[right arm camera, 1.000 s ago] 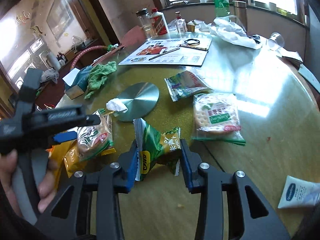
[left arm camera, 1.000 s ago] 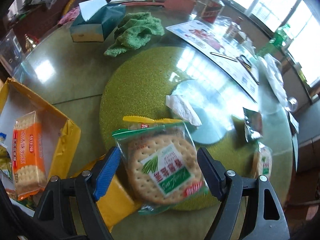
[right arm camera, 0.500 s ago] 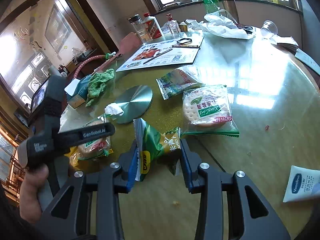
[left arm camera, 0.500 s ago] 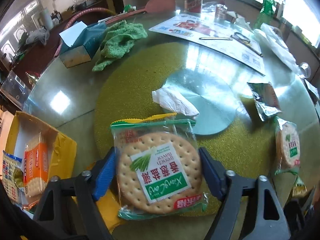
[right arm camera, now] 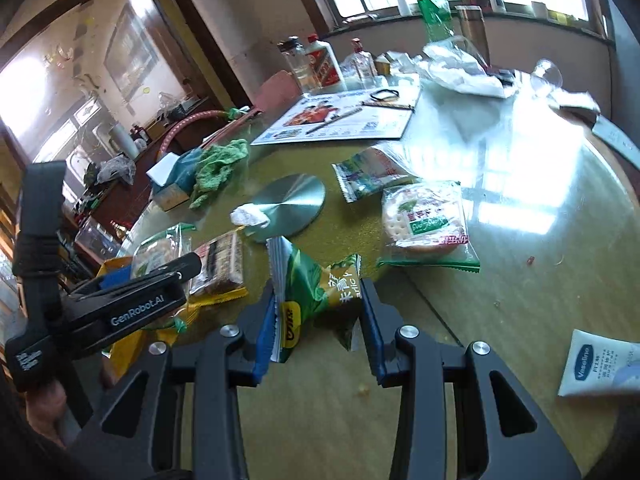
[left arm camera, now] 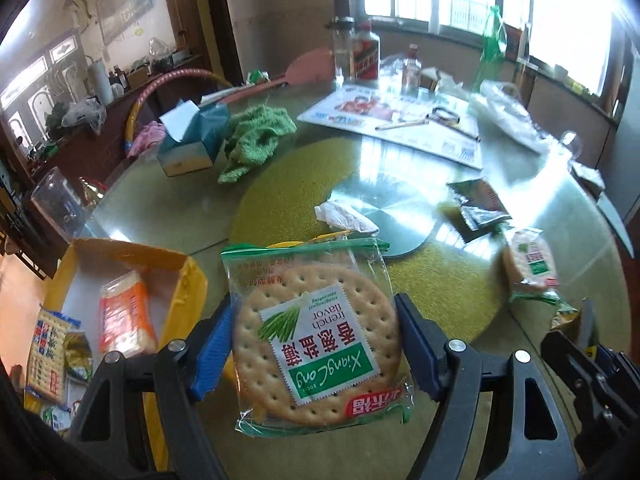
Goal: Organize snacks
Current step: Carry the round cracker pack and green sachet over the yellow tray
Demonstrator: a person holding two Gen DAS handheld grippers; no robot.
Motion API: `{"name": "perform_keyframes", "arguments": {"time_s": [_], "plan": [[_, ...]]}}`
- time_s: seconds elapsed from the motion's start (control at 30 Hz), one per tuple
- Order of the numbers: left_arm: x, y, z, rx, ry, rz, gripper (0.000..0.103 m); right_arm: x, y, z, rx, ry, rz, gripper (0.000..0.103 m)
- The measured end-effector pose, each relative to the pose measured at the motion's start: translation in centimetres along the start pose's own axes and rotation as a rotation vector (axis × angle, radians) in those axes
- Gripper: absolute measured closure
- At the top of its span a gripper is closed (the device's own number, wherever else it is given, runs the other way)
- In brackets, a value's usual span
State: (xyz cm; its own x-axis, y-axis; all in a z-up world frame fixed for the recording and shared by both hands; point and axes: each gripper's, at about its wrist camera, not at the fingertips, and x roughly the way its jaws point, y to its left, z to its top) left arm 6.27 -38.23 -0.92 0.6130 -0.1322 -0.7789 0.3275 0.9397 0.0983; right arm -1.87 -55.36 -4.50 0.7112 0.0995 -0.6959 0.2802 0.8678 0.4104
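A: What are the tongs doing?

B: The left gripper (left arm camera: 316, 344) is clamped on a round cracker packet (left arm camera: 316, 336), which a second ago lay on the table and now hangs lifted clear. The right gripper (right arm camera: 318, 316) pinches a green snack bag (right arm camera: 316, 292).

A: And around them?

B: The yellow box (left arm camera: 188, 276), with snacks already inside, sits just left. Two more packets wait on the glass table (right arm camera: 540, 272). Likely next: dropping both in.

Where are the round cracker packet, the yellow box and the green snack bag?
Round cracker packet (left arm camera: 320, 344): left wrist view, on its label.
Yellow box (left arm camera: 188, 276): left wrist view, right wall.
Green snack bag (right arm camera: 316, 288): right wrist view, front face.
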Motion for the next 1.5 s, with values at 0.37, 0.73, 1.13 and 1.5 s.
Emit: {"name": "perform_keyframes", "arguments": {"time_s": [0.37,0.73,1.13,1.5], "plan": [[-6.2,6.6,-4.9,-0.077,-0.042,-0.063,0.027,-4.4,6.2,-1.9,-0.127,-0.021,0.048,0.063],[-10.8,17.2,-9.6,-0.218,-0.083,0.023,0.027,-4.3,15.3,-4.2,-0.267,0.021,0.163,0.063],[-11.3,24.3,-10.6,-0.294,-0.105,0.026,0.027,-1.8,21.9,-5.3,-0.336,0.098,0.252,0.063],[-8.0,27.2,-10.8,-0.267,-0.062,-0.022,0.027,6.0,28.0,-3.9,-0.420,0.217,0.265,0.063]]}}
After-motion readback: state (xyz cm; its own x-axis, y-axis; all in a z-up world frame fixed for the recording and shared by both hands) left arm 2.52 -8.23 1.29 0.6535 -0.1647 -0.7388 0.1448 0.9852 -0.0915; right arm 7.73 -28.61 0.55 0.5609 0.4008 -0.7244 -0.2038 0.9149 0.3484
